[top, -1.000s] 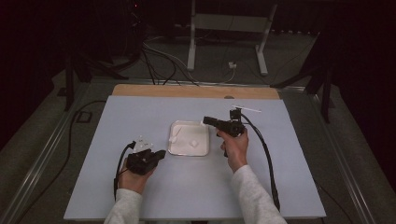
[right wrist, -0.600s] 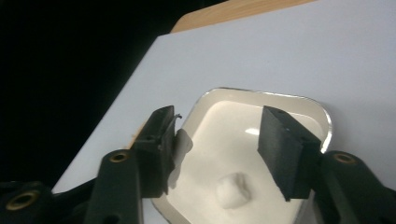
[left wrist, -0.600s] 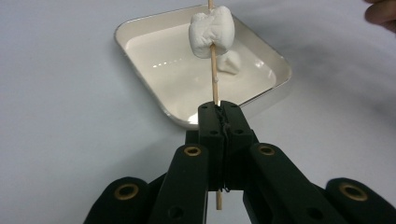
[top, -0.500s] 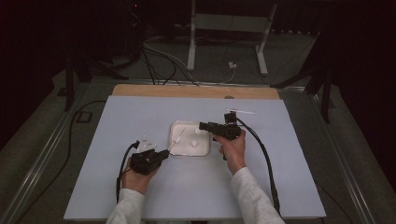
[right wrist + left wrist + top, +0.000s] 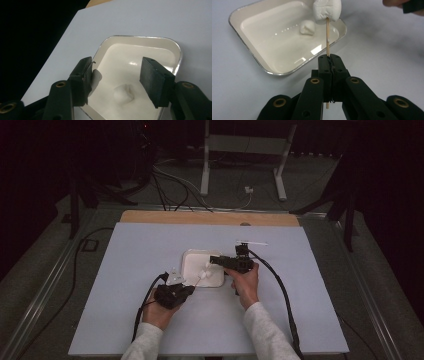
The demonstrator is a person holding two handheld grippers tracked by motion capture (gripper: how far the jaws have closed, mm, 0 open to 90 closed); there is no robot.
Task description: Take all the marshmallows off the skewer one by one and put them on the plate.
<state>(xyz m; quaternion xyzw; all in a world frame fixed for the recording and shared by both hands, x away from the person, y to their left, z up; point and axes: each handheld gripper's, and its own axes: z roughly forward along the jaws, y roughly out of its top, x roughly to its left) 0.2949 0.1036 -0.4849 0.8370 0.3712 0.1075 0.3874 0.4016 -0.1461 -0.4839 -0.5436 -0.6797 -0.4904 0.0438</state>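
Below the right tool's [image 5: 115, 82] spread jaws, a marshmallow [image 5: 123, 93] lies in the tray [image 5: 175, 50].

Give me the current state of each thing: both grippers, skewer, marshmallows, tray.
Left gripper: shut on the skewer.
Right gripper: open, above the tray.
Skewer: upright in the jaws, one marshmallow on its tip.
Skewered marshmallow: stuck on, held over the tray's edge.
Loose marshmallow: lying in the tray.
Tray: flat on the table.
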